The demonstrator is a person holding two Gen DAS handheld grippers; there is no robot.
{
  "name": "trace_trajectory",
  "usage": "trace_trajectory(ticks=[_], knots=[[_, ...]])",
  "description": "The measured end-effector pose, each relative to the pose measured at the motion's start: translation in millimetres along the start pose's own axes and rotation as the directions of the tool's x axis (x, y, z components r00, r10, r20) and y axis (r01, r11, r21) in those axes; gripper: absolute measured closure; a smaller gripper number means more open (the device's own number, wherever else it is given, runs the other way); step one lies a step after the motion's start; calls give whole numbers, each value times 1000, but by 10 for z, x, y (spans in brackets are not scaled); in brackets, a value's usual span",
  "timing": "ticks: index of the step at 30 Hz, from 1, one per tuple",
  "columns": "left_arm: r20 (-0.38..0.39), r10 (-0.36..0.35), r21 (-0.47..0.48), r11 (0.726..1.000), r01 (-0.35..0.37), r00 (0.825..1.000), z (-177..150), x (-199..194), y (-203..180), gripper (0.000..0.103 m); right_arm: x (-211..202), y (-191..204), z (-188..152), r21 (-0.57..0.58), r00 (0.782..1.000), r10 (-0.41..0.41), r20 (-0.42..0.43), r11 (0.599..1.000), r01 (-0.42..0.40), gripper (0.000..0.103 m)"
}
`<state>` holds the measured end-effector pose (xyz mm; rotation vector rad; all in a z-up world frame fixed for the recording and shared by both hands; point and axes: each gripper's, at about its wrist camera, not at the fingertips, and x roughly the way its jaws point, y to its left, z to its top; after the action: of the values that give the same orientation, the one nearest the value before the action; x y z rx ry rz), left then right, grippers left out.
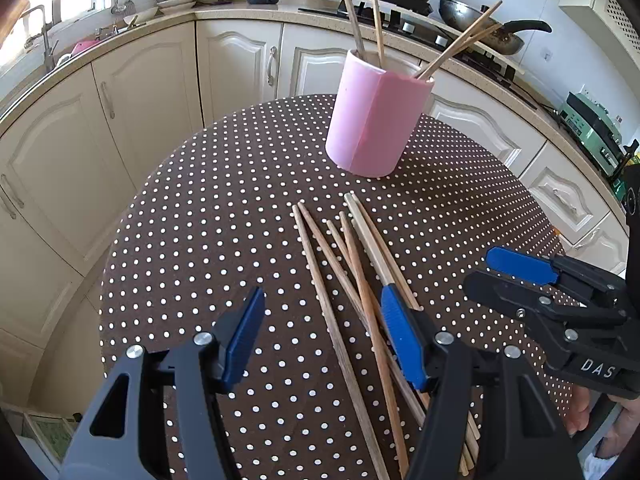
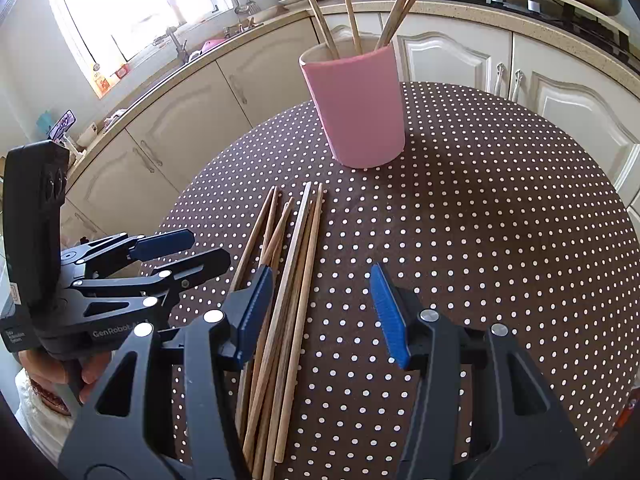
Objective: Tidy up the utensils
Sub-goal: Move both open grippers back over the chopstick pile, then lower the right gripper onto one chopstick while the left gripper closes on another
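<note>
A: From the left wrist view, we see a round table (image 1: pixel 200 208) in brown polka-dot cloth, cream kitchen cabinets (image 1: pixel 240 68) curving behind it. Our left gripper (image 1: pixel 322 338) hangs with jaws spread, empty, above the loose chopsticks (image 1: pixel 352 280). The right gripper (image 1: pixel 520 276) sits at the table's right edge.

B: The pink holder (image 1: pixel 374 120) stands near the far rim, four chopsticks in it.

A: In the right wrist view, our right gripper (image 2: pixel 322 314) is spread too, holding nothing, over the chopsticks (image 2: pixel 296 272).

B: Bare cloth lies to their right. The holder (image 2: pixel 358 112) stands just beyond their tips.
</note>
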<state>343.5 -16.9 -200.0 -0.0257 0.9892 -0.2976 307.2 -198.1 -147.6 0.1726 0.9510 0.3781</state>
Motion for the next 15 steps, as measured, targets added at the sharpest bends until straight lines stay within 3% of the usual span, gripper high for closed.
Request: trace_trajectory(ticks=[4, 13, 15], knots=[[-33, -22, -12, 1000, 22, 999, -16, 67, -9, 43, 58, -37, -23, 10, 999, 12, -34, 1000, -12, 52], [-124, 11, -25, 1000, -15, 992, -48, 193, 40, 43, 184, -21, -17, 13, 993, 55, -101, 998, -54, 52], [-138, 18, -19, 1000, -20, 990, -48, 212, 33, 50, 210, -11, -4, 18, 992, 65, -111, 998, -63, 52]])
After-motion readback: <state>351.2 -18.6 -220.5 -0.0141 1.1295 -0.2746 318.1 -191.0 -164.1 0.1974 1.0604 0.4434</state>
